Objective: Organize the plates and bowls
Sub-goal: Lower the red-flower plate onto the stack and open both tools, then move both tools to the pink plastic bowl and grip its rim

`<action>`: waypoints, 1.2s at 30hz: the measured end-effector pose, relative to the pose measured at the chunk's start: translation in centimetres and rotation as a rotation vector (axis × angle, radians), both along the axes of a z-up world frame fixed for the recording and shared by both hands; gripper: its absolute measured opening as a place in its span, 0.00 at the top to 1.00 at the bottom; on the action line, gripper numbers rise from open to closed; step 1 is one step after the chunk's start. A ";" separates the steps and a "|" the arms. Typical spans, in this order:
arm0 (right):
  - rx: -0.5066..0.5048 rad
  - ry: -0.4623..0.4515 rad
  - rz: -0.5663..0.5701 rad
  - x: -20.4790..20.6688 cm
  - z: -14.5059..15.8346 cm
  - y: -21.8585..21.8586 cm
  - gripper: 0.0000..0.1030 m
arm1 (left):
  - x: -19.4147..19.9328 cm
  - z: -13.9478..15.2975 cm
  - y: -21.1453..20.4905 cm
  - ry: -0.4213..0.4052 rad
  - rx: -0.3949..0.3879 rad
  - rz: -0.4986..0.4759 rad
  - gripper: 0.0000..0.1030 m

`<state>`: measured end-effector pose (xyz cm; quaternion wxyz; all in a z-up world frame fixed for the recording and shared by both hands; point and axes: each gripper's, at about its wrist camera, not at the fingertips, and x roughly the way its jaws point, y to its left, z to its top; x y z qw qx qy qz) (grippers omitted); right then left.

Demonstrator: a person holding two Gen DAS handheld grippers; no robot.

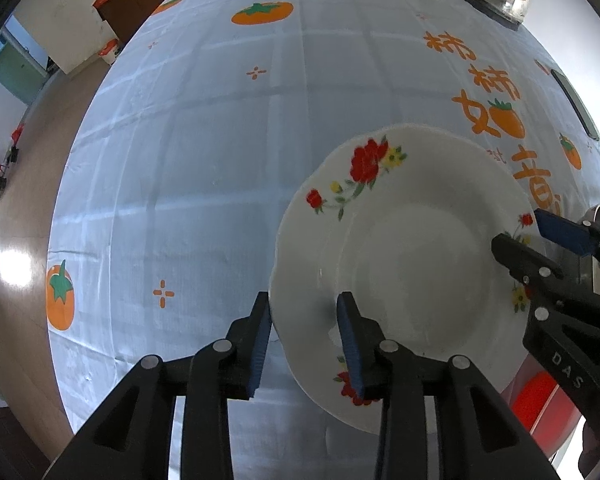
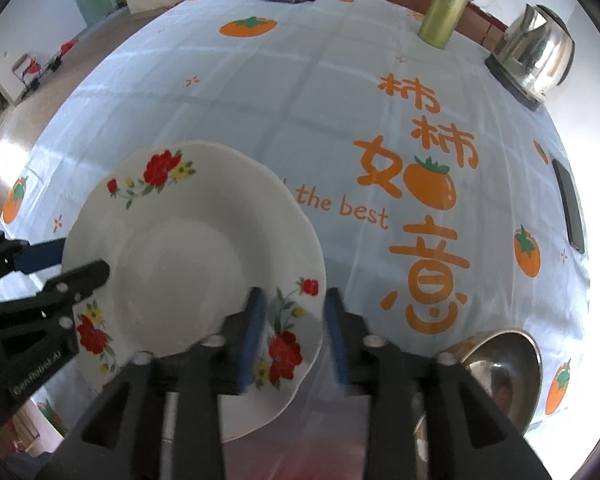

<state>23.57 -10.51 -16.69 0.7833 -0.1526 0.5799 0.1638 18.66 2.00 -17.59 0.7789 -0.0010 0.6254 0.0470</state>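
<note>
The surface (image 2: 300, 92), draped in a pale cloth printed with orange persimmons, carries everything shown. The flowered plate (image 2: 180, 264), white and shallow with a scalloped rim, lies near my edge of it, directly between my two tools; being round, it has no long axis to line up with. My left tool (image 1: 304, 320) straddles the plate's left rim: one pad (image 1: 262, 332) stands just outside the edge and the other sits over the well, with a visible gap to the rim, so I judge the tool partly spread and gripping nothing. My right tool (image 2: 296, 328) straddles the opposite rim in mirror fashion, inner pad over the red flowers, outer pad beyond the edge; it too is partly spread, and I see no pad pressing. Whether the plate rests fully flat on the cloth I cannot tell. A steel bowl (image 2: 500, 372) stands near the plate, to the right of my right tool, which is the nearer one for it. Any coming move turns on this: the plate is centred between both tools, the bowl lies rightward.
</note>
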 end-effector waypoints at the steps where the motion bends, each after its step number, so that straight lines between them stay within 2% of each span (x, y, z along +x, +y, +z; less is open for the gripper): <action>1: 0.008 -0.002 -0.001 -0.1 0.1 -0.1 0.58 | -0.1 0.1 0.0 -0.004 0.007 0.001 0.63; 2: 0.010 -0.008 0.003 -0.2 0.2 -0.1 0.57 | -0.1 0.2 0.0 -0.008 0.014 0.002 0.62; 4: 0.013 -0.015 0.005 -0.3 0.4 0.0 0.47 | -0.3 0.3 0.1 -0.013 0.016 0.002 0.62; 6: 0.018 -0.020 0.005 -0.4 0.7 0.1 0.44 | -0.5 0.4 0.2 -0.013 0.016 0.010 0.62; 15: 0.067 -0.054 -0.010 -1.7 3.7 -1.5 0.44 | -2.1 1.9 0.9 -0.033 -0.002 0.046 0.62; 22: 0.105 -0.080 -0.078 -4.6 6.2 -5.9 0.44 | -4.2 4.0 -1.2 -0.051 -0.047 -0.012 0.62; 26: 0.101 -0.078 -0.124 -6.9 6.6 -8.8 0.44 | -5.4 5.2 -3.1 -0.062 -0.076 -0.073 0.62; 29: 0.088 -0.077 -0.145 -8.9 6.6 -10.7 0.49 | -6.4 5.5 -5.0 -0.060 -0.103 -0.128 0.62; 34: 0.078 -0.050 -0.182 -11.9 5.7 -13.2 0.75 | -8.0 5.0 -8.3 -0.035 -0.155 -0.226 0.62; 36: 0.070 -0.034 -0.187 -12.7 5.0 -13.9 0.76 | -8.4 4.5 -9.4 -0.021 -0.176 -0.256 0.62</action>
